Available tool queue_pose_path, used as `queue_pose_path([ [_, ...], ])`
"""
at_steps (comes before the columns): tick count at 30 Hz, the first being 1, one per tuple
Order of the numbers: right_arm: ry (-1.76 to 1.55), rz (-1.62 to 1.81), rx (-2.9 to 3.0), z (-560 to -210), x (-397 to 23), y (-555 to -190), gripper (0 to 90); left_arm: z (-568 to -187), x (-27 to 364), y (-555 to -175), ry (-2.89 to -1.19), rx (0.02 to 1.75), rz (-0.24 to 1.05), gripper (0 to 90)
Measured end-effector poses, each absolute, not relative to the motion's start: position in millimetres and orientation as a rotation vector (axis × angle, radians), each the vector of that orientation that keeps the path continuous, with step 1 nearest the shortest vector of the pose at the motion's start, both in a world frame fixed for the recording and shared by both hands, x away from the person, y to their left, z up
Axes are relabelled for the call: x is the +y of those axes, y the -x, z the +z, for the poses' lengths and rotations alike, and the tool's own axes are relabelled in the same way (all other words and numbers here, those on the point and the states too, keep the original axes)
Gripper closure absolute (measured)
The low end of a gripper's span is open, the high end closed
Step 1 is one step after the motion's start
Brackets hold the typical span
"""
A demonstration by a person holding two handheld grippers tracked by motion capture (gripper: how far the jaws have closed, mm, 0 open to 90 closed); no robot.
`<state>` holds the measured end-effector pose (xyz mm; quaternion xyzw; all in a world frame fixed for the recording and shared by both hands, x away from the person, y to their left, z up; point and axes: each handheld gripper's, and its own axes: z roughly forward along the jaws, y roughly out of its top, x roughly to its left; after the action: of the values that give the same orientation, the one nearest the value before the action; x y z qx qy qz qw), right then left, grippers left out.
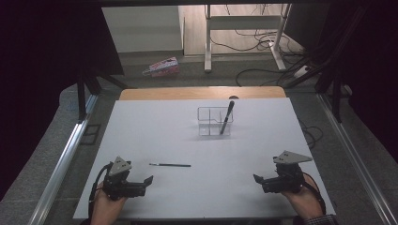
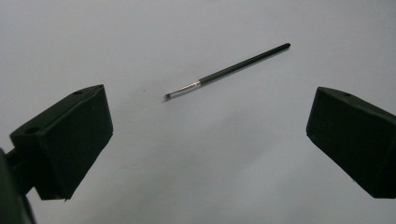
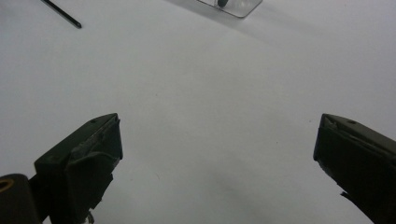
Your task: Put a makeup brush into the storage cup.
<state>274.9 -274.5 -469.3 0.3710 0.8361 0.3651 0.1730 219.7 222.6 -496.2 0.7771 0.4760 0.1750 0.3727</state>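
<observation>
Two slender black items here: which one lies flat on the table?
The thin brush near the left tool lies flat on the white sheet; the black pen stands tilted in the clear organizer.

No text, label, brand, number or sign can be read here. On the floor behind the table, in the upper middle of the high view, lies a pink and white package [image 1: 162,66] with some print on it, but it is too small and blurred to make out any letter. The thin brush [image 2: 227,70] lying on the white table [image 1: 187,140] carries no marking that I can read, also not in the left gripper view.
</observation>
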Motion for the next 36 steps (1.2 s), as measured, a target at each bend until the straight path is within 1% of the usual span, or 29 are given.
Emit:
queue_pose_path([
  [18, -1.048, 1.044, 2.366, -468.9, -274.8, -274.2, 1.1, -492.3, 222.2, -222.5, -1.995, 1.249, 0.443, 0.1],
  [24, -1.043, 1.038, 2.374, -469.4, -274.1, -274.9, 1.1, -490.8, 220.8, -227.0, -2.036, 1.243, 0.436, 0.2],
  [36, -1.024, 1.036, 2.386, -469.4, -271.7, -276.2, 1.1, -487.4, 222.9, -240.3, -2.100, 1.238, 0.371, 0.3],
])
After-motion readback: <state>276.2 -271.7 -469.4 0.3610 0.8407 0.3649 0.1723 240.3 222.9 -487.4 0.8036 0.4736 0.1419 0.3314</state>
